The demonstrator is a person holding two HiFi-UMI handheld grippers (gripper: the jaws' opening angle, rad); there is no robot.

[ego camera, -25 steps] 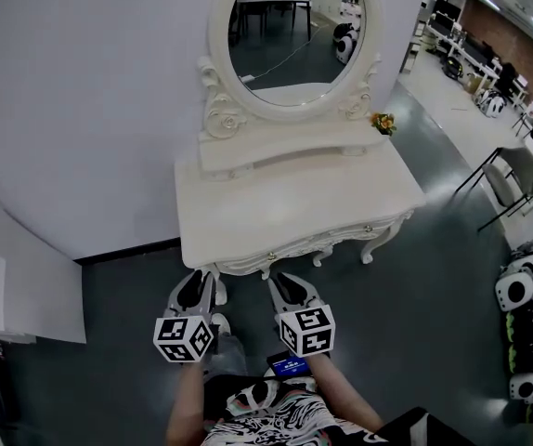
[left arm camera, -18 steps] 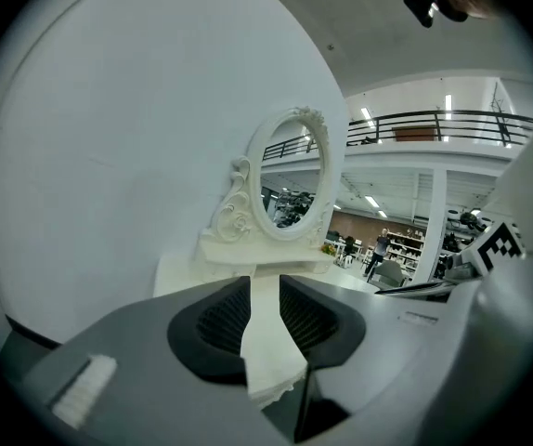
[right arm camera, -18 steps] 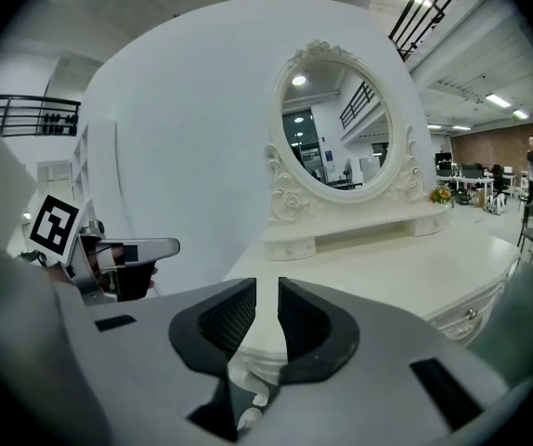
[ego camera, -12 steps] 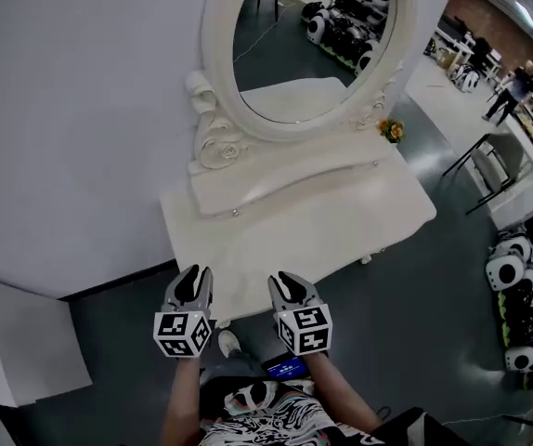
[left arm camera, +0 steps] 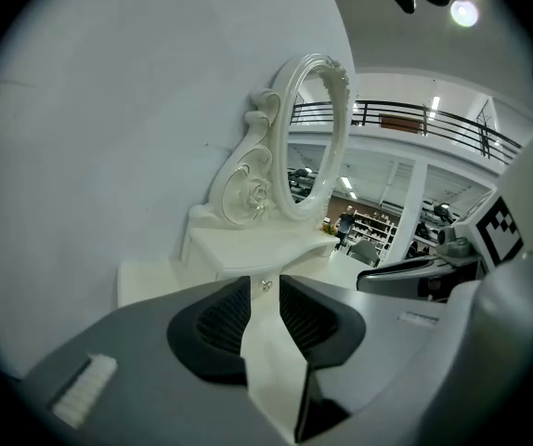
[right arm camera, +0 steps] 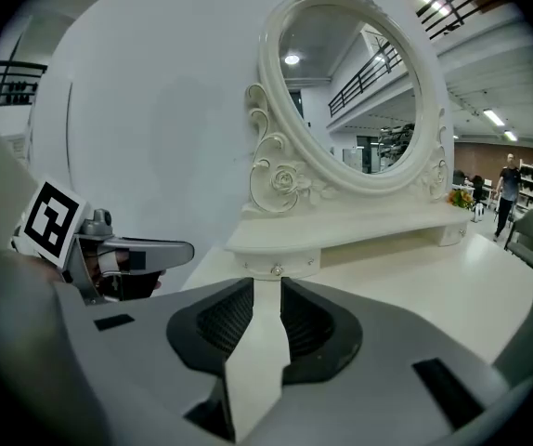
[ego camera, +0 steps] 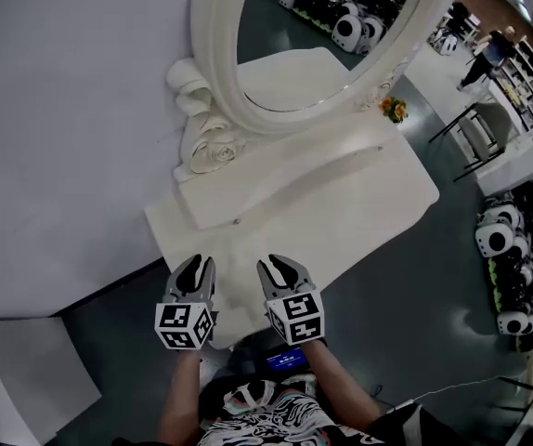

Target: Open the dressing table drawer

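Note:
The white dressing table (ego camera: 350,203) stands against the wall under its oval mirror (ego camera: 313,26). A raised shelf under the mirror has a small drawer front with a knob (ego camera: 237,219). That knob (right arm camera: 277,269) sits just beyond my right gripper (right arm camera: 266,286), whose jaws are opening with nothing between them. My left gripper (left arm camera: 264,284) is open and empty, with the same knob (left arm camera: 266,285) seen through its gap. In the head view the left gripper (ego camera: 197,269) and right gripper (ego camera: 276,269) hover side by side over the table's near left end. The table's front face is hidden under its top.
A small bunch of flowers (ego camera: 395,110) sits at the shelf's right end. A chair (ego camera: 475,133) and a heap of panda toys (ego camera: 503,268) stand on the floor to the right. A white board (ego camera: 16,379) lies on the floor at left. A person (ego camera: 489,49) stands far back.
Both grippers have moved forward, from in front of the table's front face to over its near edge. The table now looks closer and its front drawers have dropped out of sight.

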